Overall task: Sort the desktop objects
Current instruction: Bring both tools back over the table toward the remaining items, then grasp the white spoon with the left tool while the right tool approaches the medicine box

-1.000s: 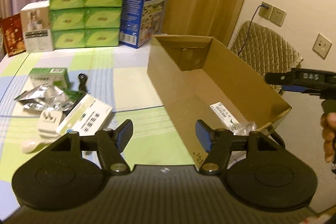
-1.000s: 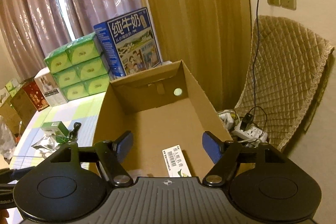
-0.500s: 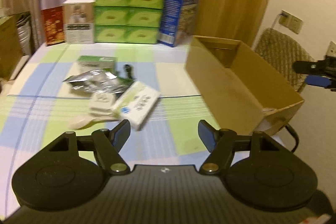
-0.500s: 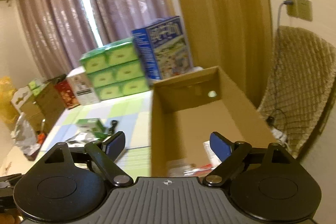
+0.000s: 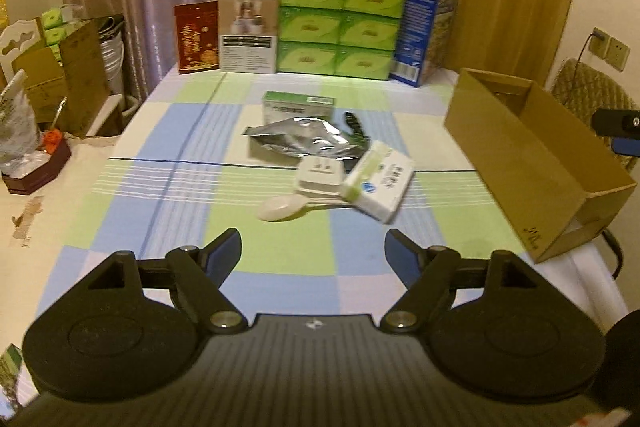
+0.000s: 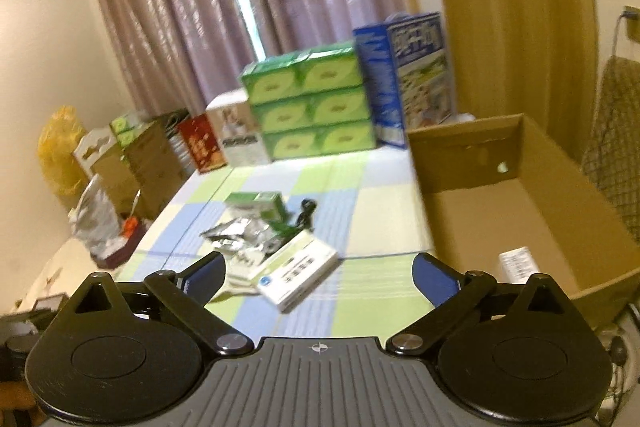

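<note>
A pile of loose objects lies mid-table: a white-green flat box [image 5: 379, 184] [image 6: 298, 273], a white plug adapter [image 5: 320, 177], a white spoon [image 5: 286, 207], a silver foil pouch [image 5: 300, 139] [image 6: 236, 233], a small green-white box [image 5: 298, 105] [image 6: 258, 205] and a black cable [image 5: 356, 125] [image 6: 306, 213]. An open cardboard box [image 5: 532, 163] [image 6: 520, 211] stands at the table's right edge with a white labelled item [image 6: 520, 261] inside. My left gripper [image 5: 313, 253] is open and empty, short of the pile. My right gripper [image 6: 318, 277] is open and empty, above the flat box.
Green tissue packs [image 5: 340, 21] [image 6: 308, 103], a blue carton [image 5: 422, 25] [image 6: 412, 75], a white box [image 5: 248, 31] and a red box [image 5: 196, 37] line the table's far edge. Cardboard boxes and bags [image 5: 60, 75] stand left of the checked tablecloth [image 5: 160, 167]. A quilted chair [image 5: 592, 99] is right.
Both grippers have swung left, away from the cardboard box and towards the pile of objects. Both stayed open and empty.
</note>
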Demonstrator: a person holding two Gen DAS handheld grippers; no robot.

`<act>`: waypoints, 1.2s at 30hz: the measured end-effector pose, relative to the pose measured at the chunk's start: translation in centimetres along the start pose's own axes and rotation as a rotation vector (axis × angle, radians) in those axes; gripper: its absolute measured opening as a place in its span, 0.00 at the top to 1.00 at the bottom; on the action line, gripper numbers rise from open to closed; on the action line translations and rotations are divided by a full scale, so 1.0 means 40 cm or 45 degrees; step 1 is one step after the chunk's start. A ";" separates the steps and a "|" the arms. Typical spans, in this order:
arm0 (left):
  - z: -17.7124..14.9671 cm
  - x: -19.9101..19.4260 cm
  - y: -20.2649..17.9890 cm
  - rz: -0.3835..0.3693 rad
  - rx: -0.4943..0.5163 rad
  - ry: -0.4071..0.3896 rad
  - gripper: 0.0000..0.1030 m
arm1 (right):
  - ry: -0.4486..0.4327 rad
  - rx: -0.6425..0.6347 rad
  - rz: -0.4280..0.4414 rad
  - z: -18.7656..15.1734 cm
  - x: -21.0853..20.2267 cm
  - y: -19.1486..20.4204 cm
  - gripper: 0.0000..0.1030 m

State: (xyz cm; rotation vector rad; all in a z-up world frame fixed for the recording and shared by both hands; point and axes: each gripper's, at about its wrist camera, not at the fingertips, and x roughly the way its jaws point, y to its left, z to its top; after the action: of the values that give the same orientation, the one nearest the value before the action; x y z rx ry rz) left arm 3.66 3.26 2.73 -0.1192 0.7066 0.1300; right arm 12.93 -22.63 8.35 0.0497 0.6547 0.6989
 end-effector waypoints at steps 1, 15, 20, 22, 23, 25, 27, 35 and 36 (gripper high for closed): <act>0.000 0.005 0.011 0.007 0.006 0.001 0.26 | 0.013 -0.006 0.005 -0.005 0.016 0.008 0.03; 0.014 0.235 0.090 -0.085 0.232 0.025 0.24 | 0.212 -0.043 -0.036 -0.066 0.287 0.037 0.02; 0.000 0.327 0.088 -0.117 0.359 0.069 0.23 | 0.265 -0.062 -0.044 -0.081 0.385 0.049 0.02; 0.003 0.357 0.089 -0.141 0.378 0.081 0.23 | 0.273 -0.064 -0.055 -0.082 0.420 0.054 0.02; 0.005 0.373 0.088 -0.141 0.401 0.081 0.23 | 0.277 -0.060 -0.059 -0.083 0.440 0.055 0.02; 0.008 0.400 0.089 -0.129 0.438 0.082 0.23 | 0.292 -0.050 -0.061 -0.082 0.473 0.057 0.02; 0.015 0.425 0.106 -0.151 0.404 0.090 0.23 | 0.310 -0.036 -0.055 -0.086 0.507 0.062 0.02; 0.022 0.491 0.150 -0.132 0.367 0.123 0.24 | 0.341 0.045 -0.078 -0.093 0.628 0.082 0.02; 0.023 0.494 0.151 -0.138 0.359 0.123 0.24 | 0.346 0.063 -0.076 -0.094 0.642 0.083 0.02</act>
State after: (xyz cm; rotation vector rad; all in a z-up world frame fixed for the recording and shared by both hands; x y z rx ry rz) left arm 18.18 10.90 -9.87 0.1072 0.8064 -0.0800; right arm 23.63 -4.99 -7.77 -0.0195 0.9309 0.6372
